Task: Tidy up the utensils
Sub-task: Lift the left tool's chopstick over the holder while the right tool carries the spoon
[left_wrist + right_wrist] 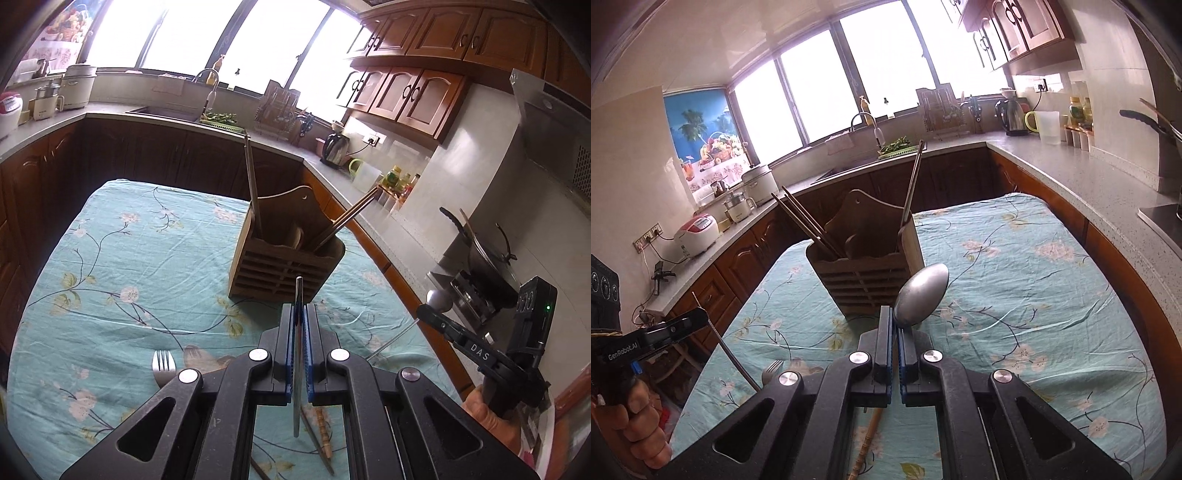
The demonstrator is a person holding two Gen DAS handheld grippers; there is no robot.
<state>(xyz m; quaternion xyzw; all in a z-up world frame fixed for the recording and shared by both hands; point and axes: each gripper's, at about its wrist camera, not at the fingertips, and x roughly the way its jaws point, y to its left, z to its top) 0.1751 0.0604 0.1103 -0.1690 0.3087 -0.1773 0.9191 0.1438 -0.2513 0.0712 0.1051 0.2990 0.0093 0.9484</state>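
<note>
Kitchen cabinets and bright windows ring a desk [110, 258] spread with a teal floral cloth. Seen from the left wrist, the left claw [300, 321] is closed tight on a thin flat metal utensil [298, 354], held edge-on so that its kind cannot be told; its tip stands up past the fingertips and its lower end hangs below them. Straight ahead and near stands the wooden utensil holder [280, 266], slatted in front, with one metal handle upright in its left compartment and dark chopsticks [347, 219] leaning out to the right. A fork [163, 367] lies on the cloth just left of the claw, and a bamboo-handled piece [321, 428] lies beneath it. The right claw [439, 310] shows at the right edge, carrying a spoon.

From the right wrist, the right claw [896, 332] is clamped on a metal spoon [921, 295], whose bowl juts up and right of the fingertips, just in front of the holder [864, 277]. The fork [771, 371] lies low at left.

Both claws appear loaded, so the step in hand is likely carrying to the holder. Next, each piece must be lifted over the rim, tipped handle-down over a free compartment, then released.
</note>
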